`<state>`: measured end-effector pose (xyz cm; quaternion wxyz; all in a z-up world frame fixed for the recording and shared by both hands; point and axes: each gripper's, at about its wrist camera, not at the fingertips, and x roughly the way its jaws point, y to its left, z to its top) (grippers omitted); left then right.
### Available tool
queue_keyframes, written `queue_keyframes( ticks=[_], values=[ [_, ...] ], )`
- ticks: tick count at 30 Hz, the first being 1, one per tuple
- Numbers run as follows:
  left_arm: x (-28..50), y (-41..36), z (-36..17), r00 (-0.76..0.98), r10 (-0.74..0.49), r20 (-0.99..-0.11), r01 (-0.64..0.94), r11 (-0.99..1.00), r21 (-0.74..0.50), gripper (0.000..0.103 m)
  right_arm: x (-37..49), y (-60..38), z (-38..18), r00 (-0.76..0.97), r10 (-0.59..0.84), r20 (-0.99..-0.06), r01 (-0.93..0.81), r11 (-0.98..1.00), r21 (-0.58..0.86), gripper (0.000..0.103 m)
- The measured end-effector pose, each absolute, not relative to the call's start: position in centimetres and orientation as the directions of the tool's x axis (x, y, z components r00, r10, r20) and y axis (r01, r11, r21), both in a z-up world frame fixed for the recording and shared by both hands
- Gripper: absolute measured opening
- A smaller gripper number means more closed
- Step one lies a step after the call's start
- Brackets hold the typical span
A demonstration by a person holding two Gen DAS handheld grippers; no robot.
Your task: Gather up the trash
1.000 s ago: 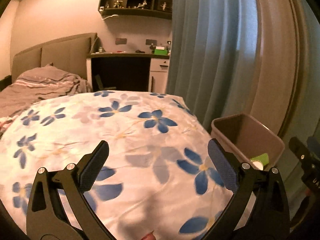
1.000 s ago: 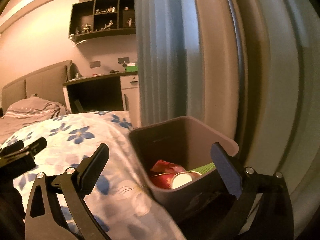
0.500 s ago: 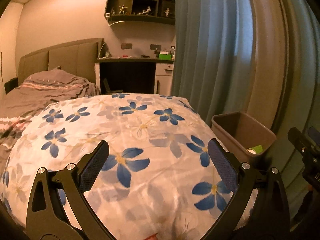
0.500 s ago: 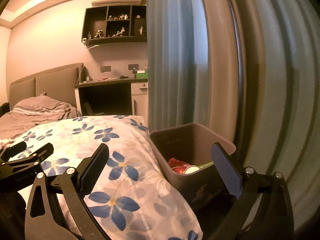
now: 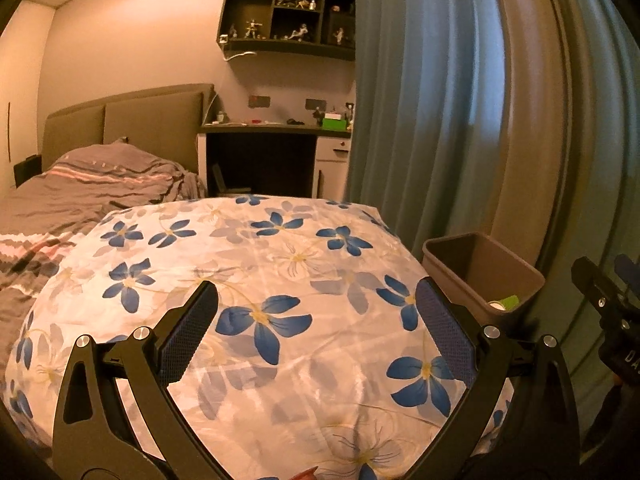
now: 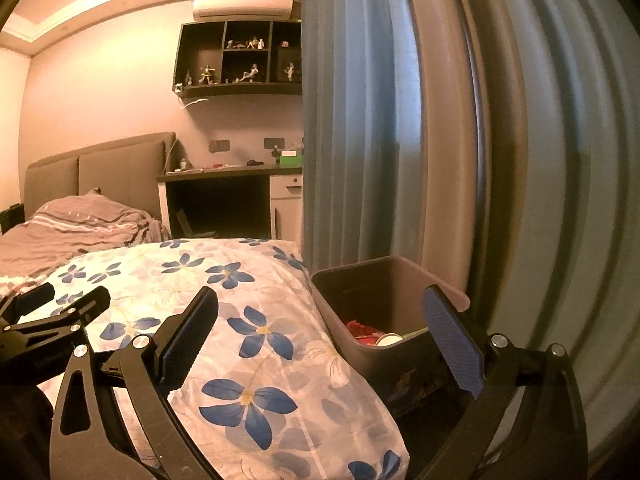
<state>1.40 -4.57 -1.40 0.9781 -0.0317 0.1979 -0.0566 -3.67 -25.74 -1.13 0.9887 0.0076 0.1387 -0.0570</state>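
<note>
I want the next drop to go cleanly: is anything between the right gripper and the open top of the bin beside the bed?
Nothing visible. The right gripper is open and empty, the bin stands uncovered past the floral duvet, with trash already inside.

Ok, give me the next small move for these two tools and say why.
Probably sweep both views back over the bed for leftover trash. The left tool and right tool are both open and hold nothing, the white quilt with blue flowers shows no litter on it, and the brown plastic bin already holds a red wrapper and other scraps.
</note>
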Motion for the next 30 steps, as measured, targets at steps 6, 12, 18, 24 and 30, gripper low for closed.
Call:
queue_keyframes(
  ticks=[6, 12, 18, 24, 30],
  values=[
    [1.36, -4.42, -1.38, 0.914, -0.128, -0.385, 0.102, 0.991, -0.088, 0.097, -3.71, -25.63, -1.15, 0.955, -0.114, -0.275, 0.118, 0.993, -0.002, 0.097],
    [1.3, -4.54, -1.23, 0.913, -0.132, -0.387, 0.104, 0.99, -0.091, 0.097, -3.79, -25.68, -1.14, 0.953, -0.118, -0.278, 0.124, 0.992, 0.003, 0.097],
    [1.37, -4.83, -1.07, 0.914, -0.127, -0.386, 0.102, 0.991, -0.086, 0.097, -3.88, -25.74, -1.09, 0.953, -0.12, -0.279, 0.126, 0.992, 0.004, 0.097],
    [1.34, -4.86, -1.03, 0.913, -0.13, -0.386, 0.106, 0.991, -0.085, 0.097, -3.88, -25.8, -1.07, 0.953, -0.119, -0.28, 0.126, 0.992, 0.005, 0.097],
    [1.36, -4.9, -1.04, 0.913, -0.129, -0.386, 0.104, 0.991, -0.085, 0.097, -3.84, -25.88, -1.09, 0.952, -0.118, -0.281, 0.125, 0.992, 0.006, 0.097]
  ],
)
